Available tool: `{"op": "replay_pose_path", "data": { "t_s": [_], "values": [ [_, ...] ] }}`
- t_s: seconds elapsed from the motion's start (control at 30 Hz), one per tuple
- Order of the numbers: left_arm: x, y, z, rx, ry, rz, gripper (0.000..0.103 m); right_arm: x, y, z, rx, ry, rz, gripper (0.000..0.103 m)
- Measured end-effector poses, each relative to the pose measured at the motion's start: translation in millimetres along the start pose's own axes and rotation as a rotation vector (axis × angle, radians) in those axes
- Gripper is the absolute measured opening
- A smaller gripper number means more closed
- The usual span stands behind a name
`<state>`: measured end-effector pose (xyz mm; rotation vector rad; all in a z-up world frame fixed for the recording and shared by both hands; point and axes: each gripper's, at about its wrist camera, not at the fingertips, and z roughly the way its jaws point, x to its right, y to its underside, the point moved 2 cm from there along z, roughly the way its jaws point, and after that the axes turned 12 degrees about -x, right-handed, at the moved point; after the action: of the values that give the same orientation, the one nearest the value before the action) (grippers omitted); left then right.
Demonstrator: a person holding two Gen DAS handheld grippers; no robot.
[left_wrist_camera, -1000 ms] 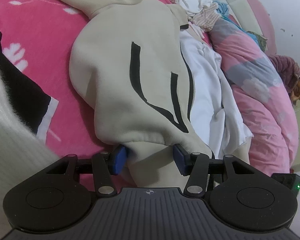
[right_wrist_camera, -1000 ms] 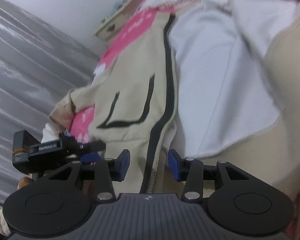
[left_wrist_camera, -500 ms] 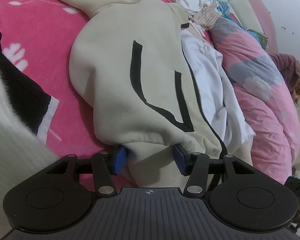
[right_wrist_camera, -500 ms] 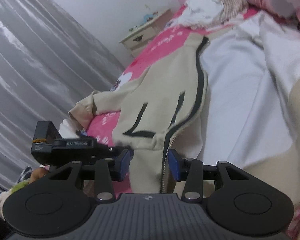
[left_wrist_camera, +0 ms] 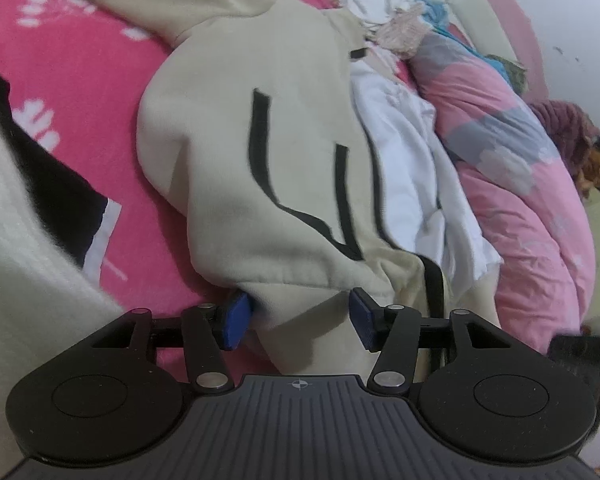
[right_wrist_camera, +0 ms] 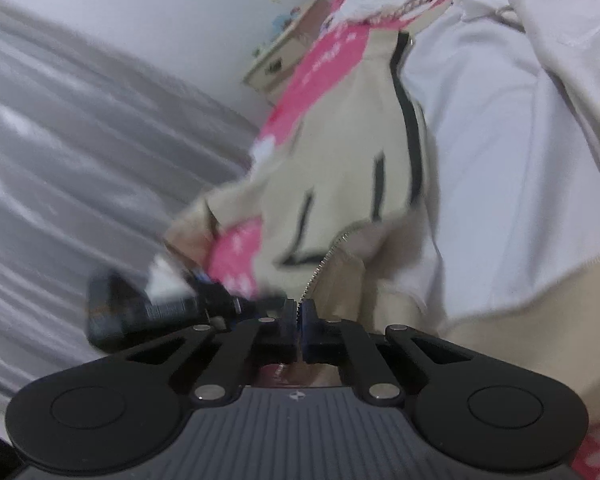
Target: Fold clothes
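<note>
Hem of the beige jacket sits between the fingers of your left gripper, whose jaws are opening; the blue pads stand on either side of the bunched fabric, and you cannot tell whether they press on it. Ahead of that gripper the jacket spreads over the pink bedspread, its black-trimmed pocket facing up and its white lining open just to the right. Further right lies a pink quilt; to the left, a black and white garment rests on the bedspread.

Your right gripper has its jaws pressed together on the jacket's zipper edge, a thin strip of fabric pinched between the pads. Directly ahead of it the beige front panel runs away with its black zip line, and the white lining fills the space to its right. To its left, a grey curtain hangs, with your other gripper's dark body blurred just beside it.
</note>
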<state>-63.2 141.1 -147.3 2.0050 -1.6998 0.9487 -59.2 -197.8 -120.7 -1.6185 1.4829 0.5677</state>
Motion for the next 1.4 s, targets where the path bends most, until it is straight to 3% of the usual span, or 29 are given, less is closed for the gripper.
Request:
{"op": "replay_pose_path", "data": {
  "t_s": [0.1, 0.23, 0.4, 0.5, 0.57, 0.67, 0.73, 0.77, 0.8, 0.93, 1.1, 1.4],
  "values": [
    [8, 6, -17, 0.035, 0.053, 0.079, 0.068, 14, -29, -23, 0.096, -0.053, 0.084, 0.003],
    [13, 14, -24, 0.046, 0.037, 0.149, 0.069, 50, -65, -50, 0.194, -0.04, 0.203, 0.003],
    [28, 23, 3, -0.024, -0.122, 0.269, 0.069, 83, -77, -63, 0.241, -0.036, 0.322, 0.001],
    [37, 31, 20, -0.037, -0.251, 0.376, 0.069, 90, -74, -65, 0.243, -0.028, 0.342, 0.001],
    [36, 36, 27, -0.04, -0.29, 0.409, 0.069, 91, -68, -64, 0.222, -0.034, 0.337, 0.001],
    [30, 35, 30, -0.038, -0.268, 0.36, 0.068, 77, -54, -57, 0.127, -0.032, 0.245, 0.005],
    [29, 28, 30, -0.024, -0.234, 0.309, 0.068, 64, -40, -48, 0.034, -0.002, 0.163, 0.023],
    [29, 23, 29, -0.016, -0.212, 0.282, 0.068, 60, -31, -42, -0.012, 0.013, 0.133, 0.039],
    [30, 19, 28, -0.012, -0.189, 0.256, 0.068, 57, -22, -36, -0.053, 0.023, 0.114, 0.042],
    [27, 5, 28, -0.001, -0.116, 0.157, 0.068, 63, 4, -20, -0.132, 0.043, 0.162, 0.042],
    [26, 4, 29, -0.008, -0.113, 0.151, 0.068, 72, 12, -10, -0.179, 0.002, 0.236, 0.042],
    [23, 6, 29, -0.011, -0.109, 0.145, 0.068, 39, 6, -20, -0.145, -0.081, 0.147, 0.042]
  ]
}}
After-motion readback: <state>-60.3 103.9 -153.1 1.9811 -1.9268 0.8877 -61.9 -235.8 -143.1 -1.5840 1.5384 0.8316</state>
